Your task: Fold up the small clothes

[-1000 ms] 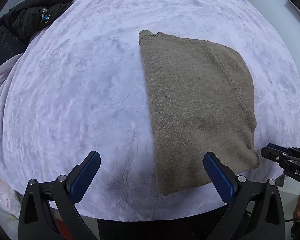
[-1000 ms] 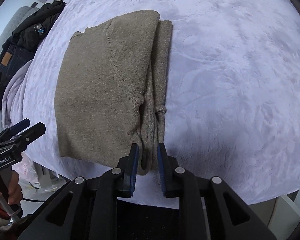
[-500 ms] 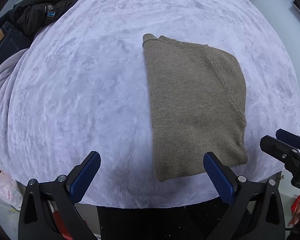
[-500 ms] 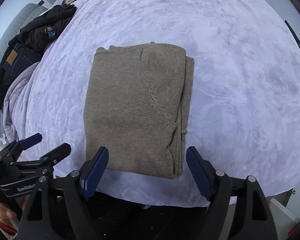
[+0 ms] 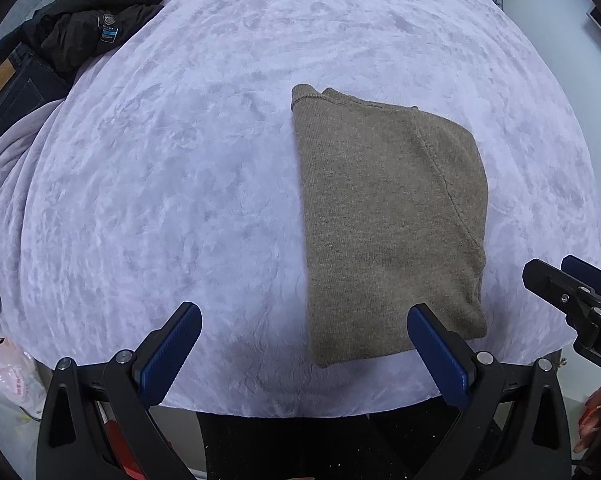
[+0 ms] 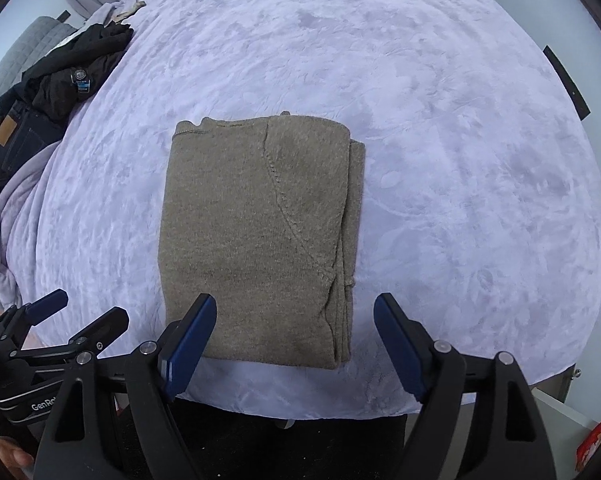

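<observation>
Lavender plush bedspread [image 6: 440, 160] under a folded olive-brown knit sweater [image 6: 256, 236] — my left tongs [image 5: 304, 350] and right tongs [image 6: 294, 344] both gape wide, gripping nothing.

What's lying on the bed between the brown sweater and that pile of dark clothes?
Nothing: only bare lilac bedspread separates the folded brown sweater from the dark clothes pile. Both wrist views show it.
</observation>
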Demonstrator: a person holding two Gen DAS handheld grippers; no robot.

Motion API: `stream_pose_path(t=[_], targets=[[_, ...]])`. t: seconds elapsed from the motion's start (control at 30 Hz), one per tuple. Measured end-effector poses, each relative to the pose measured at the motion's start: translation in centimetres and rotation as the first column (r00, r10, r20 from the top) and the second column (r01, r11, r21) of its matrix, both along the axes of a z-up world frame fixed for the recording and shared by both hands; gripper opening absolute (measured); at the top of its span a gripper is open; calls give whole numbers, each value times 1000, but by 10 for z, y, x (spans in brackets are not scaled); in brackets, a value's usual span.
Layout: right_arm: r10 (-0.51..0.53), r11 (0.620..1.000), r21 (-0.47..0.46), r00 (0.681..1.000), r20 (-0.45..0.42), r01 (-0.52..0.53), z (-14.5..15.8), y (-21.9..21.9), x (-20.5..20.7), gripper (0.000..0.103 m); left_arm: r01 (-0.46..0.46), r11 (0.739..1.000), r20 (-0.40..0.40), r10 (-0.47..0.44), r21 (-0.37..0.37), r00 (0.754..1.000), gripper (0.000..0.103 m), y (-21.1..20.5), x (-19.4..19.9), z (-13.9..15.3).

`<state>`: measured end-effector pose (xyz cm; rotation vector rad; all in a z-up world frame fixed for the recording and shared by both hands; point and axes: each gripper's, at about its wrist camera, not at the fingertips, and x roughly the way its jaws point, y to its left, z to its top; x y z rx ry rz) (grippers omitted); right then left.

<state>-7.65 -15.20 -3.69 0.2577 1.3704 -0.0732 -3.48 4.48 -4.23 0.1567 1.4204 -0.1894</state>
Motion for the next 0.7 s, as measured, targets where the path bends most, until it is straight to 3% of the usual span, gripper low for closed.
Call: stream_pose_path(t=[0.7], targets=[[3, 998, -57, 1000, -10, -3, 10, 3, 4, 83, 0, 1000, 14, 0, 6, 1000, 103, 6, 0, 7]])
